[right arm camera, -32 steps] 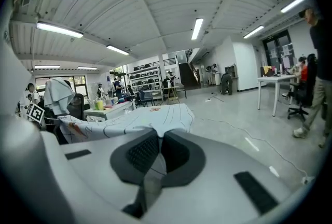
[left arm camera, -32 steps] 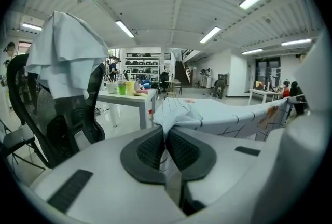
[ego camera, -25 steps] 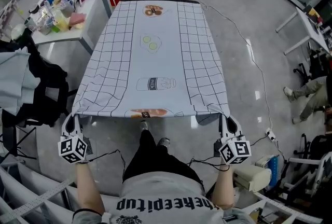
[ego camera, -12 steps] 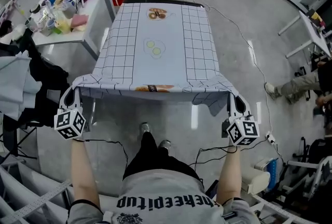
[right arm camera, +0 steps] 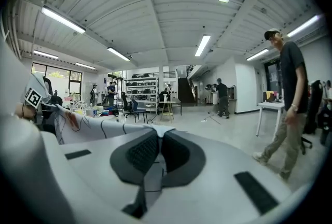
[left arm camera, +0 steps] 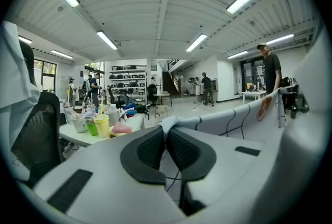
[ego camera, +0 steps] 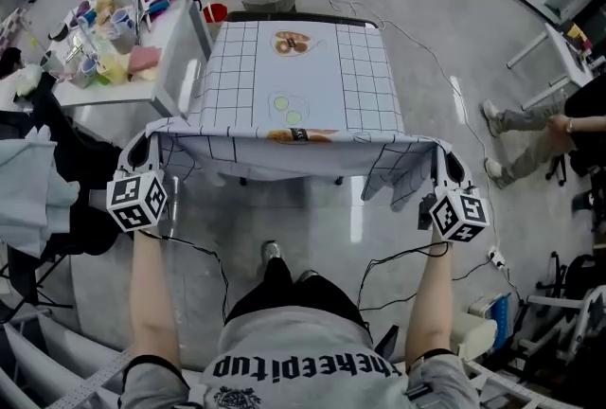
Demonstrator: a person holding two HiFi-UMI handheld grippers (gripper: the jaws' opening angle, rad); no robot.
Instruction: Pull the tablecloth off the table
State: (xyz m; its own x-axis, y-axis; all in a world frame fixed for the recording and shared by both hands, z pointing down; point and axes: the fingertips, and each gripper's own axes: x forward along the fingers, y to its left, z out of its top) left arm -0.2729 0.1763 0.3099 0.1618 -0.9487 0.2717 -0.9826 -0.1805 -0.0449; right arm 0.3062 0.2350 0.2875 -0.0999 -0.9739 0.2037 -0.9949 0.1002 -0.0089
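Tablecloth (ego camera: pixel 294 85), a thin gridded fabric, lay mostly on the desk (ego camera: pixel 294 16). Its near edge was lifted clear of the desk's near end and stretched between both tongs. It looked light, soft and limp (likely to slide easily off a smooth top), so the two near corners seemed the right places to hold. At the desk's near left, the left tongs (ego camera: pixel 139 150) were pinched closed on one corner. At its near right, the right tongs (ego camera: pixel 445 161) were clamped on the other, with loose folds hanging beneath.
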